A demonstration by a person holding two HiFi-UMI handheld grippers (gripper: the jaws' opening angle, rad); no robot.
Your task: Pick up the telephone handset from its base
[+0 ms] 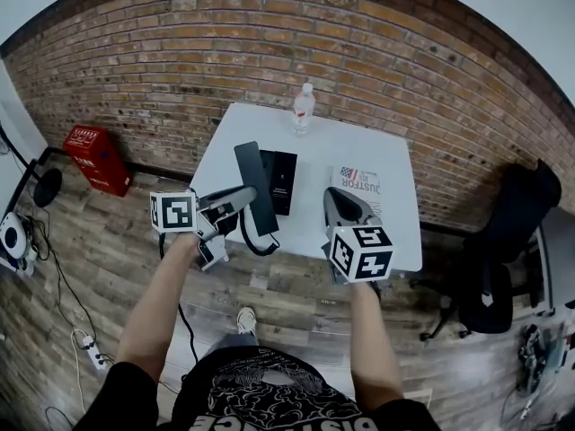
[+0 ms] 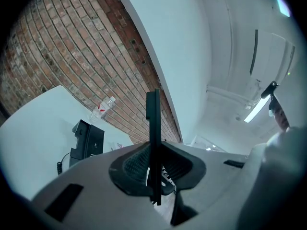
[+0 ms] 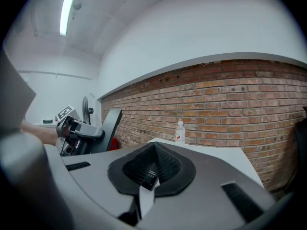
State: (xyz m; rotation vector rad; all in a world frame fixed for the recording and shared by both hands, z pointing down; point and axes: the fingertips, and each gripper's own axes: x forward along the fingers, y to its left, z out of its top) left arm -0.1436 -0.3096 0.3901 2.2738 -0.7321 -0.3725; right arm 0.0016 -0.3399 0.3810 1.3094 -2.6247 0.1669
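Note:
The black telephone handset is lifted off its base and stands tilted above the white table's near left part. My left gripper is shut on it. In the left gripper view the handset shows edge-on as a thin slab between the pads, with the base lower left on the table. A coiled cord hangs from the handset. My right gripper hovers over the table's near right part, its jaws together and holding nothing. The right gripper view shows the handset in the left gripper.
A water bottle stands at the table's far edge by the brick wall. A printed leaflet lies right of the base. A red crate sits on the floor at left, a black office chair at right.

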